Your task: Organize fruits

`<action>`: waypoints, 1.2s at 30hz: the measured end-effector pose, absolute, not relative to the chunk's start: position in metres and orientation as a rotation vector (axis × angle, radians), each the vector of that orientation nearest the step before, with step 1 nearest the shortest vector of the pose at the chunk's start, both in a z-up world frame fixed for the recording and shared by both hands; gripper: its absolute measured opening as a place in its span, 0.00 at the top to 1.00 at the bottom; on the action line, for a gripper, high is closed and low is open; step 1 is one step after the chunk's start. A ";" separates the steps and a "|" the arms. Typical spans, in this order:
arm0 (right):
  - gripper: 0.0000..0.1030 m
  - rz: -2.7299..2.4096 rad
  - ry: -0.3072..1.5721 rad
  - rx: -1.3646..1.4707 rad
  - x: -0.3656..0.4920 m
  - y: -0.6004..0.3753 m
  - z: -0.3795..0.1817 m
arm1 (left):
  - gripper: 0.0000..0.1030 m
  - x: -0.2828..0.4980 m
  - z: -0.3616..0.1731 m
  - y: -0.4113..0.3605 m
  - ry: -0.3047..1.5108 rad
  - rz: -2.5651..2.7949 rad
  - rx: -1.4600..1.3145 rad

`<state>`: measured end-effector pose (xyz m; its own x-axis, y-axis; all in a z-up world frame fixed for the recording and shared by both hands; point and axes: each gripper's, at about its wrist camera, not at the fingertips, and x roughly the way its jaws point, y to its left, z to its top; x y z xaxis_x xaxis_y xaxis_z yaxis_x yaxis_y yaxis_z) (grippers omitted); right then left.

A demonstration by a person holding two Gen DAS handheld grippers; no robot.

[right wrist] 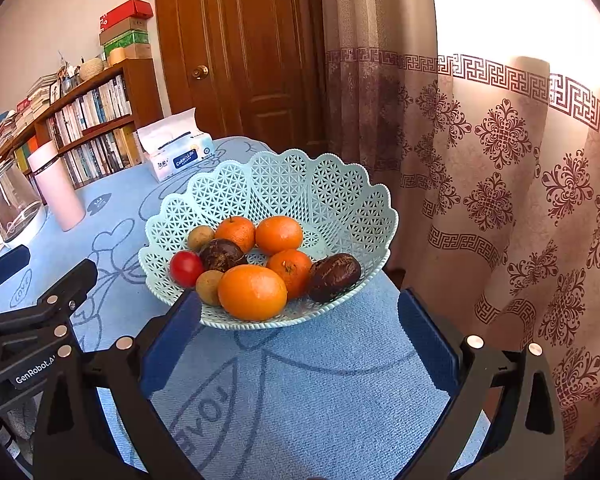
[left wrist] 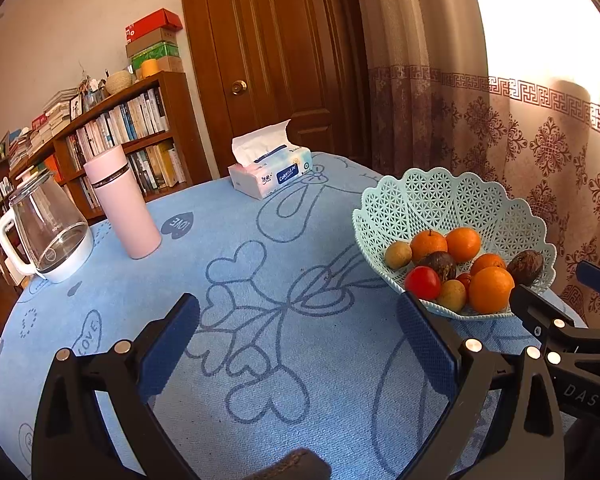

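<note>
A pale green lattice basket (right wrist: 284, 184) (left wrist: 440, 196) stands near the table's right edge. It holds several oranges (right wrist: 252, 291) (left wrist: 491, 289), a red tomato (right wrist: 186, 268) (left wrist: 422, 282), two dark brown fruits (right wrist: 334, 277) (left wrist: 525, 266) and small tan fruits (right wrist: 200, 237) (left wrist: 398, 255). My right gripper (right wrist: 300, 320) is open just in front of the basket, nothing between its fingers. My left gripper (left wrist: 300, 320) is open over bare blue cloth, left of the basket. The right gripper's fingers (left wrist: 540, 312) show at the left wrist view's right edge.
On the blue tablecloth (left wrist: 284, 240) stand a pink flask (left wrist: 122, 204), a glass kettle (left wrist: 48, 228) and a tissue pack (left wrist: 270, 168) toward the far side. A bookshelf (left wrist: 112, 140), a wooden door (left wrist: 276, 52) and a patterned curtain (right wrist: 500, 160) lie beyond.
</note>
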<state>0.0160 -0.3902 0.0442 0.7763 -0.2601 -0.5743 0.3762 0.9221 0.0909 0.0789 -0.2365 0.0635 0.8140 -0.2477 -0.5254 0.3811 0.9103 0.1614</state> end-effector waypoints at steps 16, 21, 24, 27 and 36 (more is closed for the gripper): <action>0.03 -0.349 0.596 0.214 0.018 -0.393 0.044 | 0.05 0.077 0.062 -0.238 0.518 -0.347 0.279; 0.03 -0.351 0.600 0.217 0.018 -0.394 0.043 | 0.05 0.078 0.062 -0.238 0.519 -0.346 0.280; 0.03 -0.352 0.602 0.221 0.018 -0.395 0.042 | 0.05 0.078 0.062 -0.238 0.519 -0.347 0.280; 0.03 -0.354 0.603 0.222 0.018 -0.394 0.042 | 0.05 0.077 0.062 -0.238 0.514 -0.347 0.283; 0.03 -0.350 0.613 0.216 0.020 -0.393 0.040 | 0.05 0.074 0.063 -0.233 0.536 -0.351 0.285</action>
<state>0.0196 -0.3929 0.0402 0.7617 -0.2556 -0.5953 0.3823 0.9192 0.0945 0.0741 -0.2328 0.0626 0.8028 -0.2499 -0.5414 0.3966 0.9018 0.1718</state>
